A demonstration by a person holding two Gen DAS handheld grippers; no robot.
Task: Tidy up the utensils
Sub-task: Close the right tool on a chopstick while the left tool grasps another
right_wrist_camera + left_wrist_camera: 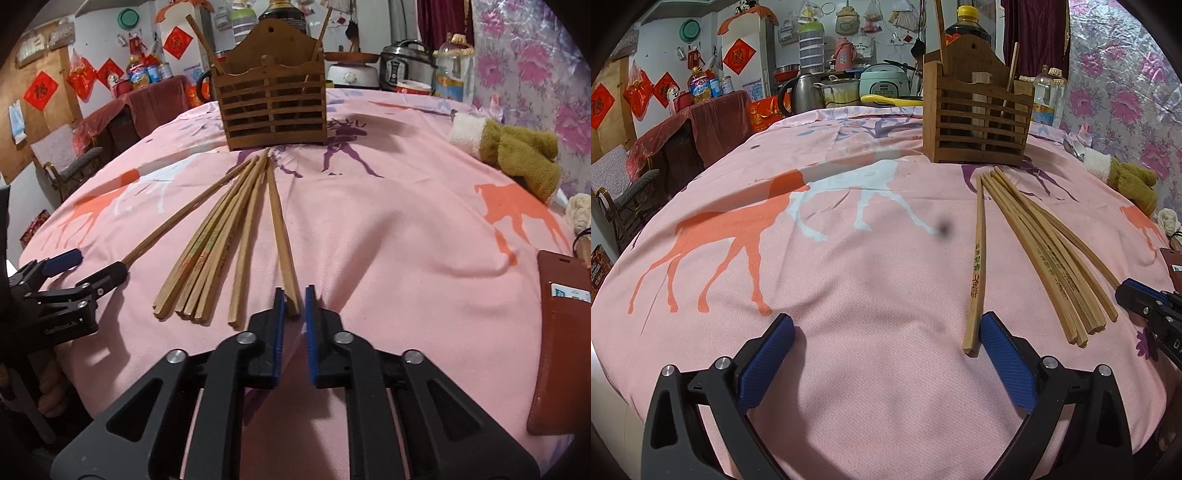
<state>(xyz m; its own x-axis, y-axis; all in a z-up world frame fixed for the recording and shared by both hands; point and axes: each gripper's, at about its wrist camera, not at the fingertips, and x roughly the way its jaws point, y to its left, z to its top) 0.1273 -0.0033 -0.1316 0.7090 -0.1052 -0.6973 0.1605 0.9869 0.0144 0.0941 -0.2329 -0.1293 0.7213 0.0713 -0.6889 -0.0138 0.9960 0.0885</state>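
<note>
Several wooden chopsticks (207, 254) lie fanned on the pink tablecloth (388, 240) in front of a slatted wooden utensil holder (273, 107), which holds two upright chopsticks. My right gripper (294, 295) is nearly closed around the near end of the rightmost chopstick (279, 225), with small gaps at each pad. My left gripper (886, 332) is open; its right pad sits just beside the near end of the leftmost chopstick (977, 254). The holder (977, 110) stands beyond the bundle (1045, 254). The left gripper also shows in the right wrist view (85, 266).
A green and white cloth (517, 151) lies at the right. A brown card wallet (561, 350) lies at the near right edge. Bottles, a kettle and cookers stand behind the table (849, 88). A chair (70, 162) stands off the left edge.
</note>
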